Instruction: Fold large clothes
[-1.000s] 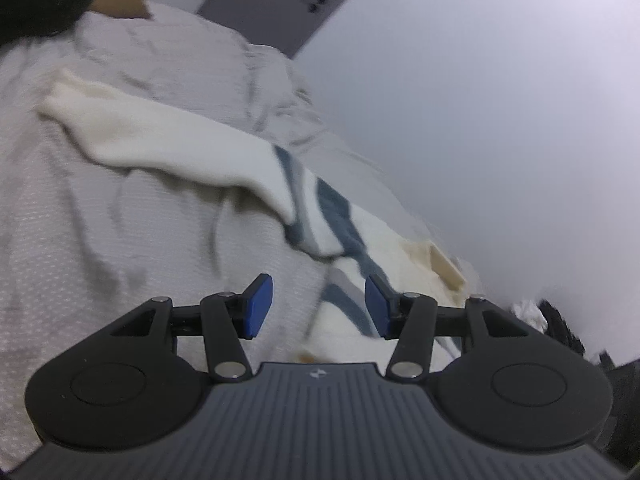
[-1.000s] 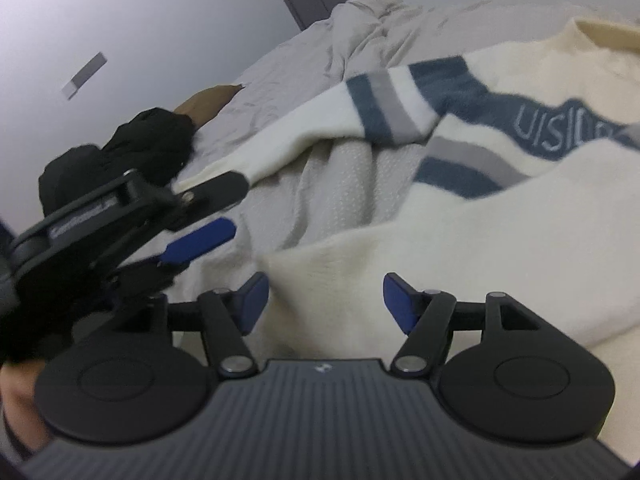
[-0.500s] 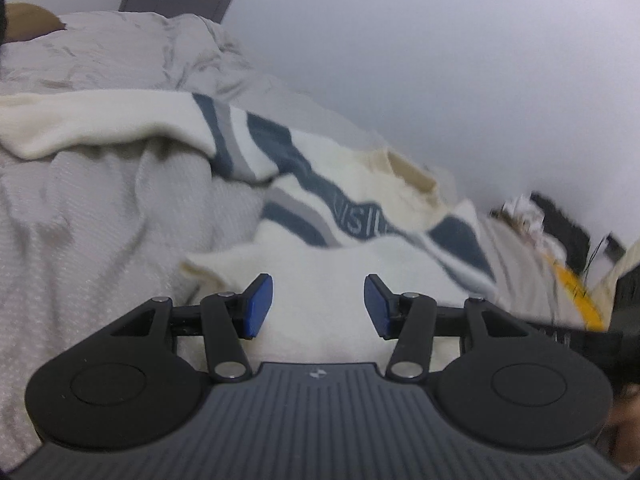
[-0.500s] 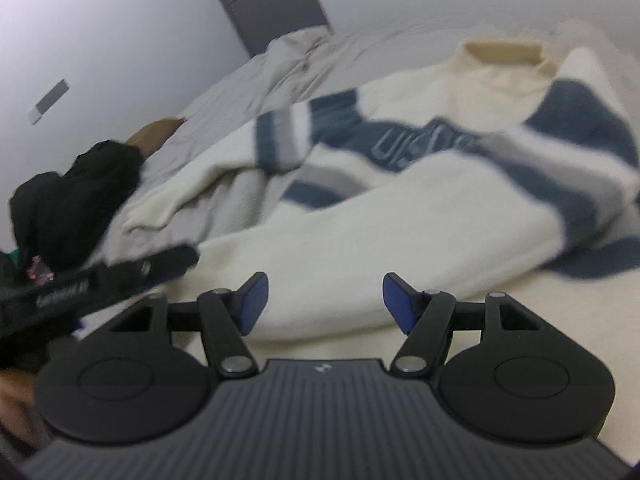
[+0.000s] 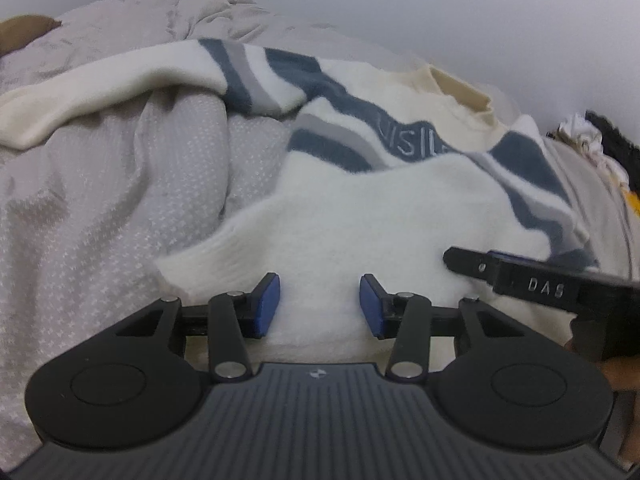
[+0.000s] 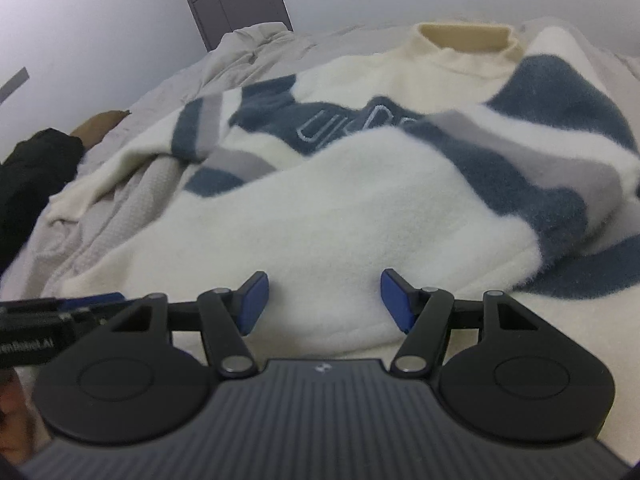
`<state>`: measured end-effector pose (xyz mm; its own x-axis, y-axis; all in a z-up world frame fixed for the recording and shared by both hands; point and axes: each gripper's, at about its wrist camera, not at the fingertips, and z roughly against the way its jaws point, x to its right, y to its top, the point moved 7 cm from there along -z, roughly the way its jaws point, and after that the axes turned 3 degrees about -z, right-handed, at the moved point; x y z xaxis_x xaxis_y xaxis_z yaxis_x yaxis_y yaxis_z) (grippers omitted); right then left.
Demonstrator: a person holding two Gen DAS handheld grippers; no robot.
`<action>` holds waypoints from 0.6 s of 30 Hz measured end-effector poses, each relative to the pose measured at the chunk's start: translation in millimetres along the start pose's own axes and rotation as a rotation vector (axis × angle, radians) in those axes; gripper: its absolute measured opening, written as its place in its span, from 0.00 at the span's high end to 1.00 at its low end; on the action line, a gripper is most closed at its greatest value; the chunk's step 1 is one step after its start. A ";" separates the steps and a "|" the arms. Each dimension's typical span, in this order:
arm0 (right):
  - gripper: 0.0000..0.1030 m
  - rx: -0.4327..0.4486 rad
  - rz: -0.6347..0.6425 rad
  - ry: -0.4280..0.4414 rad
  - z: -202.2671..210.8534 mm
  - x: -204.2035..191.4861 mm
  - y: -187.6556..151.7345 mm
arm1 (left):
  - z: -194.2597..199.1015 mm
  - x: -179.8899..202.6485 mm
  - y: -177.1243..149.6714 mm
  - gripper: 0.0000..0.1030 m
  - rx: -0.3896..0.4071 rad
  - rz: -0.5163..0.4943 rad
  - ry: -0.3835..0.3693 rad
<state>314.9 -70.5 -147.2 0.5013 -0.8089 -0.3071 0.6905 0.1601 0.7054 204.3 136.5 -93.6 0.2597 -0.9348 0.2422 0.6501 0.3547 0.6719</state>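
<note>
On the bed (image 5: 100,208), a cream sweater (image 5: 360,216) with blue and grey stripes lies spread face up across the grey patterned cover. Collar (image 6: 464,38) points to the far edge of the bed by the wall; hem (image 6: 280,320) is on the near side, right in front of both claws. So the body's long axis runs from near edge to far edge, straight away from the cameras.

Left claw (image 5: 319,305): released, blue pads apart, nothing between them, poised just above or at the near-left hem corner, which looks turned up a little. Contact with the cloth can't be confirmed. Right claw (image 6: 324,300): also released, empty, over the near hem further toward the right side. Each claw shows in the other's view, so they sit near each other, side by side along the hem.

One sleeve (image 5: 120,84) is stretched out far toward the left edge of the bed, well apart from either claw; the left claw is the nearer one to it. The other sleeve seems folded across the chest on the right side, striped part bunched up (image 6: 560,184).

Judgement: fold barely begun. Next move likely pinches the hem at two points and carries it toward the collar, along that long axis. Risk: fluffy knit is thick, so a shallow pinch may slip or catch the cover underneath.

Dark clothing (image 6: 32,176) is piled at the left side of the bed, clear of the work.
</note>
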 end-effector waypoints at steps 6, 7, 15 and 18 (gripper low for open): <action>0.38 -0.007 -0.051 0.006 10.1 2.4 0.7 | 26.0 -20.9 17.9 0.49 0.094 0.164 -0.055; 0.38 -0.006 -0.062 0.007 13.0 3.0 0.2 | 33.4 -30.3 24.7 0.48 0.127 0.206 -0.052; 0.37 -0.032 -0.133 0.015 35.8 4.2 -10.3 | 46.3 -123.8 77.6 0.39 0.302 0.571 0.012; 0.38 -0.039 -0.144 0.002 35.9 7.2 -16.1 | 24.3 -156.8 84.4 0.39 0.283 0.682 -0.007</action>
<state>288.7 -99.2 -137.8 0.3964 -0.8241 -0.4046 0.7750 0.0641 0.6287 201.1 312.6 -57.9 0.5357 -0.5082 0.6743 0.1363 0.8402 0.5249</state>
